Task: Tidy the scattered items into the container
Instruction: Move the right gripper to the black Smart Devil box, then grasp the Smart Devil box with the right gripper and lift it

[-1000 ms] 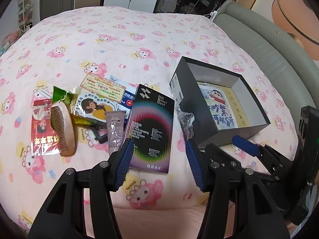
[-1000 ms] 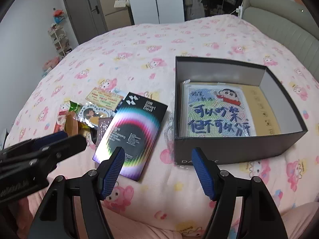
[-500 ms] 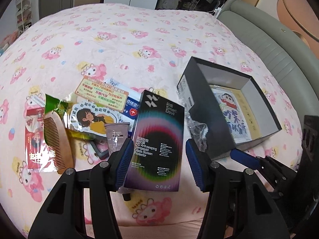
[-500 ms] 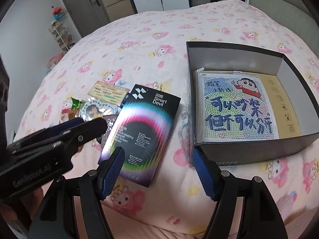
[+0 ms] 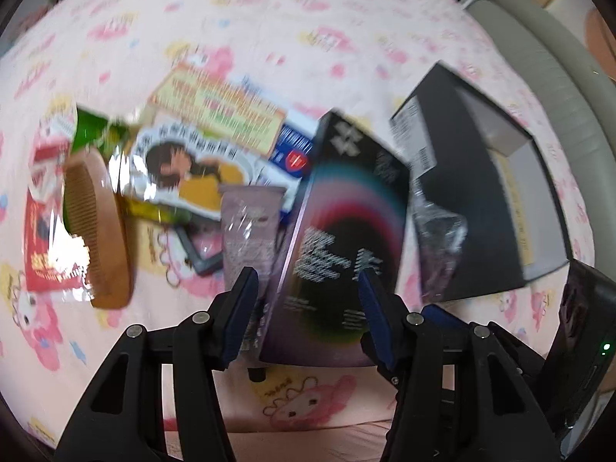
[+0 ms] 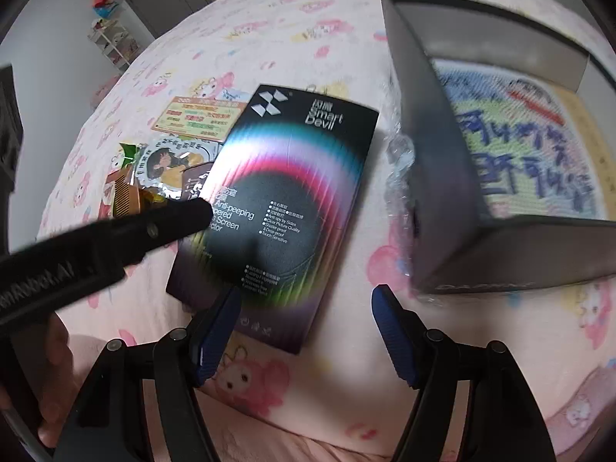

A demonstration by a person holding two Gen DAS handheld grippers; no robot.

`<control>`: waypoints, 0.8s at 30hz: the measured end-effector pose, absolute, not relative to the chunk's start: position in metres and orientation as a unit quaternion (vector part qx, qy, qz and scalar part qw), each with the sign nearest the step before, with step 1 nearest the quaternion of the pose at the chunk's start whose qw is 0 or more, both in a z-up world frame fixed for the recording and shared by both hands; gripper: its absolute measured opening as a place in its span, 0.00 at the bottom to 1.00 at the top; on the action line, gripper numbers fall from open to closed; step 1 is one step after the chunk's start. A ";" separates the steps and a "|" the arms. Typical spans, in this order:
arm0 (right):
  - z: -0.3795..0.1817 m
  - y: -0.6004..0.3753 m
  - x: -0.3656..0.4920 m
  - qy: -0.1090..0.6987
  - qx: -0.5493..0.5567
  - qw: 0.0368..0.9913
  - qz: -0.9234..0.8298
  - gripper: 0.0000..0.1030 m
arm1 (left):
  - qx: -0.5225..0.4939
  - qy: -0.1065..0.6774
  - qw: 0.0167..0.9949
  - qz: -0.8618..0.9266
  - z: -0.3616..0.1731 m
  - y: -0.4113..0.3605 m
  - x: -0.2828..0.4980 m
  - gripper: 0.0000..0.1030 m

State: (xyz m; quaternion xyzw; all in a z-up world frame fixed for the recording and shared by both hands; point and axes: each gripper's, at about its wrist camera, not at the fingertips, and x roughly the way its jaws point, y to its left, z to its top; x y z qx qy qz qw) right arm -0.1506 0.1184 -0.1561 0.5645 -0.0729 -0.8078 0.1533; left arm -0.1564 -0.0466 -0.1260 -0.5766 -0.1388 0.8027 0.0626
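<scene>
**Box holds one picture; both grippers stand over the screen protector pack**

Box (image 6: 435, 177) of dark grey card sits open on the bed (image 6: 269, 19), on the right side of both views. Inside it lies a flat picture (image 6: 527, 146) with blue handwriting and a cartoon figure, on a yellowish sheet. Crumpled clear plastic (image 6: 398, 169) lies against the box's outer left wall.

The scattered items are all outside the box. The black screen protector pack (image 6: 285, 208) with its rainbow ring lies flat just left of the box. Further left is a loose heap: a wooden comb (image 5: 98, 227), a sticker of a dark-haired girl (image 5: 188, 169), a yellow printed card (image 5: 219, 115), a mauve tube (image 5: 250, 227) and a red packet (image 5: 42, 231).

The left gripper (image 5: 306, 308) points steeply down over the near end of the pack, its jaws apart, the pack's lower edge showing between them; contact cannot be told through the blur. The right gripper (image 6: 306, 331) points down at the pack's near right corner, jaws apart and empty.
</scene>
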 end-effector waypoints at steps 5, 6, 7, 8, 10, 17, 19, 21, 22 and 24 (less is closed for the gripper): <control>-0.170 0.113 -0.160 -0.087 0.571 0.161 -0.801 0.65 | -0.601 -0.145 0.050 0.784 -0.142 -0.048 -0.163 0.55; -0.172 0.112 -0.162 -0.091 0.570 0.164 -0.800 0.65 | -0.602 -0.144 0.049 0.784 -0.143 -0.048 -0.163 0.55; -0.173 0.112 -0.163 -0.096 0.568 0.167 -0.800 0.65 | -0.602 -0.143 0.049 0.784 -0.143 -0.047 -0.163 0.56; -0.175 0.112 -0.163 -0.100 0.566 0.171 -0.801 0.64 | -0.602 -0.141 0.049 0.785 -0.143 -0.046 -0.163 0.56; -0.173 0.110 -0.164 -0.101 0.561 0.181 -0.802 0.58 | -0.602 -0.133 0.049 0.786 -0.142 -0.043 -0.161 0.56; -0.167 0.114 -0.157 -0.093 0.561 0.177 -0.803 0.39 | -0.615 -0.123 0.068 0.776 -0.141 -0.034 -0.153 0.55; -0.166 0.116 -0.155 -0.091 0.560 0.174 -0.805 0.39 | -0.620 -0.122 0.079 0.771 -0.141 -0.030 -0.150 0.55; -0.163 0.119 -0.152 -0.085 0.557 0.169 -0.808 0.39 | -0.622 -0.132 0.096 0.765 -0.139 -0.029 -0.146 0.55; -0.163 0.120 -0.151 -0.079 0.557 0.164 -0.810 0.39 | -0.625 -0.142 0.106 0.760 -0.139 -0.030 -0.145 0.55; -0.160 0.123 -0.151 -0.072 0.557 0.158 -0.812 0.40 | -0.633 -0.172 0.120 0.745 -0.142 -0.034 -0.144 0.54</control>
